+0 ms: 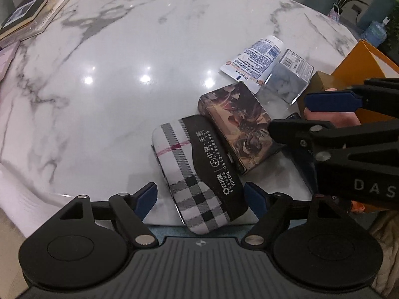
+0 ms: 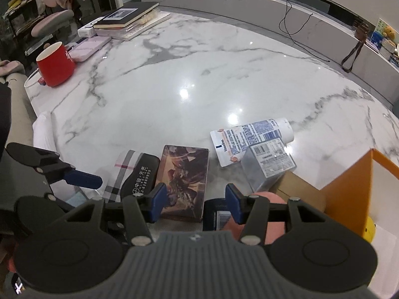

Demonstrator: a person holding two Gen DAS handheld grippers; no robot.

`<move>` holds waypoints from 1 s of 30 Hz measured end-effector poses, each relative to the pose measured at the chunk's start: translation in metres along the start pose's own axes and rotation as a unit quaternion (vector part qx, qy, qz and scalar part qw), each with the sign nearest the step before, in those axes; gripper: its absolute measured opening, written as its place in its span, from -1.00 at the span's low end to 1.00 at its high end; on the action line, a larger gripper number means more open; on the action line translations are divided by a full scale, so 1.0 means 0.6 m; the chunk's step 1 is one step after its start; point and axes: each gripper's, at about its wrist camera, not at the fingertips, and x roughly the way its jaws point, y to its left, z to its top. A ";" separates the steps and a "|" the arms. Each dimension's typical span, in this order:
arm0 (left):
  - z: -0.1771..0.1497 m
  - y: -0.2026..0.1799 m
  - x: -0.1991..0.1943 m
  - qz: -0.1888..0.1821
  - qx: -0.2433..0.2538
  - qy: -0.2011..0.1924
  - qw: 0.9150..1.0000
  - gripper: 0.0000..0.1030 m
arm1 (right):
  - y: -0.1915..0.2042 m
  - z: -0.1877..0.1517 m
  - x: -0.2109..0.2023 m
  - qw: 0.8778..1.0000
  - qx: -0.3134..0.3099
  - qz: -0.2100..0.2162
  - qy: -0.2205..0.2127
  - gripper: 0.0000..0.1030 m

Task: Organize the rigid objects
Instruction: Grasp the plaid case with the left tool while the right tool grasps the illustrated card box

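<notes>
A plaid and black case (image 1: 199, 172) lies at the marble table's near edge, between the open fingers of my left gripper (image 1: 200, 196). It also shows in the right wrist view (image 2: 134, 174). Beside it lies a brown patterned box (image 1: 237, 127) (image 2: 185, 179). Farther right are a white Vaseline tube (image 1: 254, 61) (image 2: 251, 139) and a clear box (image 1: 289, 77) (image 2: 269, 167). My right gripper (image 2: 195, 205) is open over the patterned box's near right end and a dark small object (image 2: 215, 215). It shows in the left wrist view (image 1: 294, 114), with a pink round object (image 2: 259, 219) behind it.
An orange open box (image 2: 349, 189) (image 1: 361, 64) and a brown carton (image 2: 299, 191) stand at the right. A red cup (image 2: 56, 64), pink cases (image 2: 87, 47) and stacked books (image 2: 127, 18) (image 1: 27, 12) sit at the far left of the marble table (image 2: 199, 74).
</notes>
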 end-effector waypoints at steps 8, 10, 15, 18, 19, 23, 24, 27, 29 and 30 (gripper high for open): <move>0.005 0.021 -0.003 -0.021 -0.007 0.005 1.000 0.55 | 0.011 0.011 0.034 1.000 -0.007 0.001 0.014 0.19; 0.005 0.033 -0.004 -0.019 -0.014 0.005 1.000 0.55 | 0.013 0.013 0.044 1.000 -0.005 0.000 0.019 0.19; 0.011 0.038 -0.007 0.000 -0.001 -0.014 1.000 0.61 | 0.019 0.021 0.067 1.000 0.000 -0.005 0.031 0.19; 0.013 0.021 0.000 0.022 0.038 -0.029 0.999 0.68 | 0.021 0.026 0.079 0.999 0.001 -0.008 0.036 0.19; 0.014 0.016 0.003 0.028 0.050 -0.035 0.998 0.68 | 0.021 0.029 0.080 0.999 0.000 -0.006 0.037 0.19; 0.020 0.014 0.013 0.023 0.056 -0.049 0.997 0.69 | 0.016 0.041 0.088 0.999 0.006 -0.001 0.043 0.19; 0.021 0.015 0.016 0.023 0.054 -0.048 0.997 0.67 | 0.014 0.043 0.090 0.999 0.012 0.003 0.047 0.20; 0.018 0.013 0.016 0.030 0.076 -0.047 0.996 0.60 | 0.014 0.045 0.095 0.998 0.019 0.010 0.058 0.23; 0.018 0.015 0.015 0.031 0.077 -0.042 0.996 0.57 | 0.015 0.042 0.098 0.998 0.021 0.011 0.064 0.24; 0.018 0.017 0.014 0.032 0.078 -0.038 0.996 0.56 | 0.016 0.039 0.099 0.997 0.020 0.013 0.067 0.24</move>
